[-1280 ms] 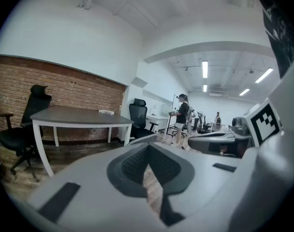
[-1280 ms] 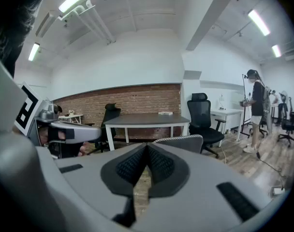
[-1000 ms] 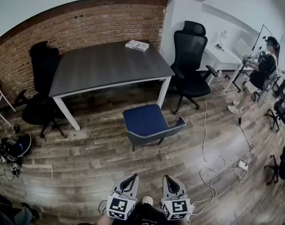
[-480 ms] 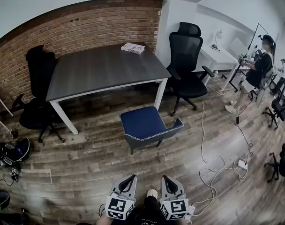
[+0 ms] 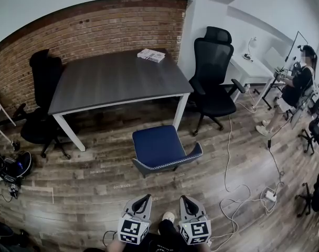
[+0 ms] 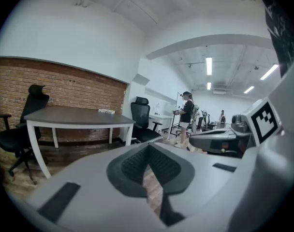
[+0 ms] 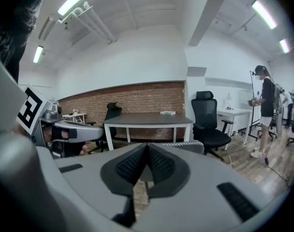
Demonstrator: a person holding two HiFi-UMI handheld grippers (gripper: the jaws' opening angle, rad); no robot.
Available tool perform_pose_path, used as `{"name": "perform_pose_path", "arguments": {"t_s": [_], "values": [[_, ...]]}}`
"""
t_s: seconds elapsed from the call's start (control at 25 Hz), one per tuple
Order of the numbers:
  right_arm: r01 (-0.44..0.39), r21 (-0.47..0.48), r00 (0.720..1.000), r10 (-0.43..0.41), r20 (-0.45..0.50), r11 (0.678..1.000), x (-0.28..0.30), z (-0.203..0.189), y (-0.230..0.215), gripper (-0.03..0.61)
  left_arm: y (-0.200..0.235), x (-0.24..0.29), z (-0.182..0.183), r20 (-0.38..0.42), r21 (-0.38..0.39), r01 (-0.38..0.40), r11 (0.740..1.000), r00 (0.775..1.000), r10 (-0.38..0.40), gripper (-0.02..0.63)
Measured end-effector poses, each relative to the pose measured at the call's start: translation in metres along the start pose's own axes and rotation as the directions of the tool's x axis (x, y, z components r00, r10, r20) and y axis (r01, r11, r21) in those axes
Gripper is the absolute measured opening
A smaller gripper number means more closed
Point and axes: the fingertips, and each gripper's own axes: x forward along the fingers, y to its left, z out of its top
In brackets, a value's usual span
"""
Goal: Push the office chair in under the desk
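blue chair [image 5: 158, 147] mostly hides its own legs.

Right gripper [image 7: 147, 148], jaws together, chair back [image 7: 184, 146] just beyond, gray desk [image 7: 149, 119] behind.

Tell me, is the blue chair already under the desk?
No, the blue chair stands out in front of the desk, not beneath its top.

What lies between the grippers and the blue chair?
Only bare wooden floor, per the head view, separates left gripper and right gripper from the blue chair.
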Motion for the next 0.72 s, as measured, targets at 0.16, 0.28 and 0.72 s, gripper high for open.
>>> {"name": "perform_pose_path", "arguments": {"t_s": [0.16,0.28,0.72], "values": [[-0.043,-0.011,0.999,0.043,-0.012,0.999,0.022,0.006,-0.028,0.003,-0.004,0.029,0.005,-0.014,-0.002,-0.029,1.000,0.999,0.029,0.006],[-0.079,-0.021,0.997,0.079,-0.018,0.997,0.039,0.012,-0.043,0.003,-0.004,0.047,0.010,-0.021,0.004,-0.051,0.999,0.998,0.051,0.006],[-0.201,-0.053,0.979,0.198,-0.056,0.978,0.072,0.005,-0.090,0.003,-0.012,0.106,0.011,-0.057,-0.018,-0.144,0.989,0.988,0.143,0.006]]}}
